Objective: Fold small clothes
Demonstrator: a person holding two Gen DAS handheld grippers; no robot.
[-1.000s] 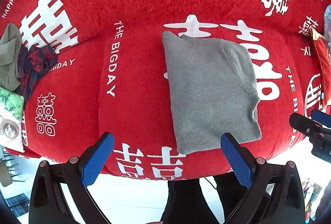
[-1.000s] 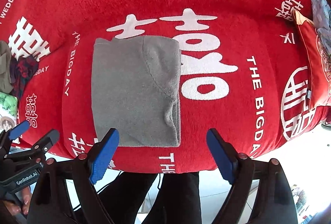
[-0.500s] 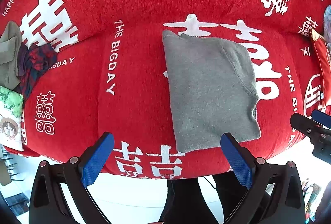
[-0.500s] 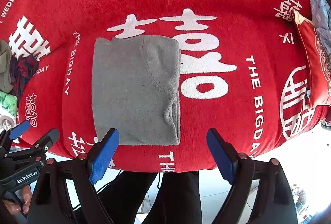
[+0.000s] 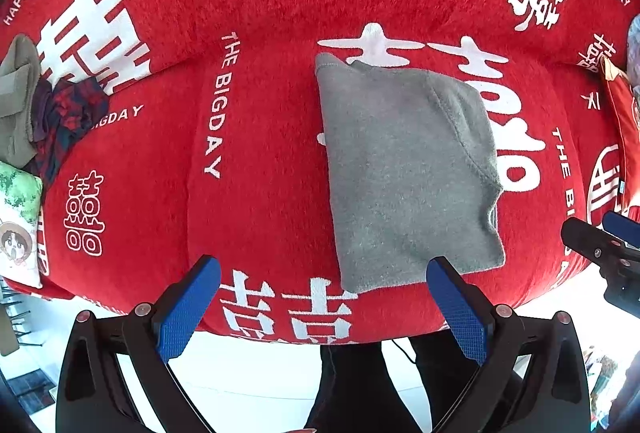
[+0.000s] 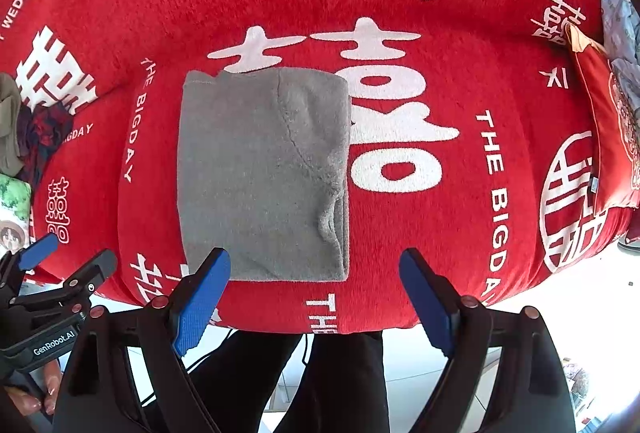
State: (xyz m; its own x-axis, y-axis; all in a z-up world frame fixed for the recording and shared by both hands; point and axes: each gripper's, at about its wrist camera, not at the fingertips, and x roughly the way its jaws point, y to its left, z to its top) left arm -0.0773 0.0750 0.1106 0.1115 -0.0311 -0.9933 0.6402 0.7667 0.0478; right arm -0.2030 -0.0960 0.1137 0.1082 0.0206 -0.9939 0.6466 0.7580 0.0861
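Observation:
A grey garment [image 5: 408,173] [image 6: 264,177] lies folded into a neat rectangle on the red sofa cover [image 5: 260,173] [image 6: 460,213]. My left gripper [image 5: 324,297] hangs above the cover's near edge, open, its blue pads wide apart and empty; its right pad overlaps the garment's near corner in view. Open and empty as well, my right gripper [image 6: 316,293] hovers over the near edge, just right of the garment's near side. Both point straight down and touch nothing.
At the far left sit an olive and dark patterned pile of clothes [image 5: 36,105] [image 6: 28,129] and a green printed cushion [image 5: 18,225]. A red cushion [image 6: 612,137] leans at the right. The person's dark-trousered legs [image 6: 336,381] stand below the sofa edge.

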